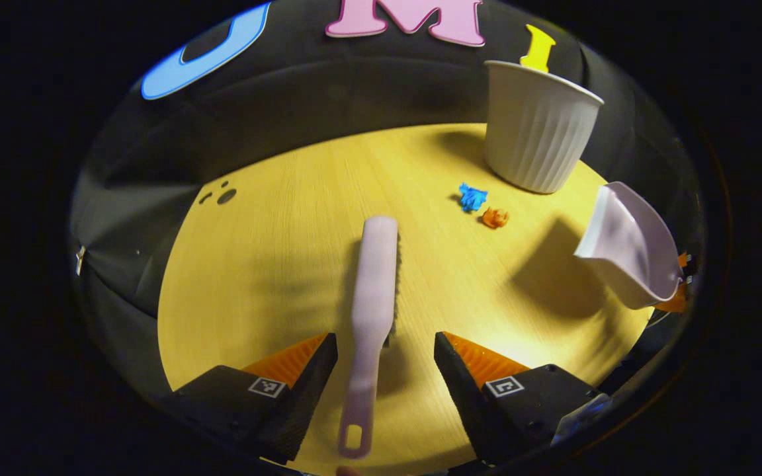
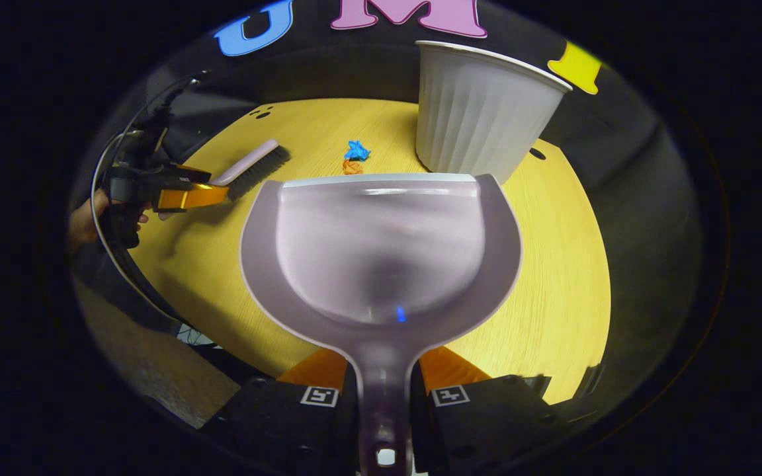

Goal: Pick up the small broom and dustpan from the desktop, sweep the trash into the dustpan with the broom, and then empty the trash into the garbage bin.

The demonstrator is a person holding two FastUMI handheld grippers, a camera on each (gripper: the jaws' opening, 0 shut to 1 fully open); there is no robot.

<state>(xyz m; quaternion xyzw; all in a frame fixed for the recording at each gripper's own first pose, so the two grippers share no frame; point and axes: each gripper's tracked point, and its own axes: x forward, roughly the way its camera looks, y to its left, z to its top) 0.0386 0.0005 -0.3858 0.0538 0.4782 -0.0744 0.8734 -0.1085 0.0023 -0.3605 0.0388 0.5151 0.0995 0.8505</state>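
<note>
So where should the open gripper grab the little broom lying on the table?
Grab the broom by its thin handle, the end with the hanging hole nearest the left gripper. Its open fingers already sit either side of that handle, so probably just come straight down from above and squeeze. The bristles run along the far half, so keep clear of those.

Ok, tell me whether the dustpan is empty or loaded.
Empty: the dustpan shows a bare scoop, and the blue scrap and orange scrap lie on the table.
</note>
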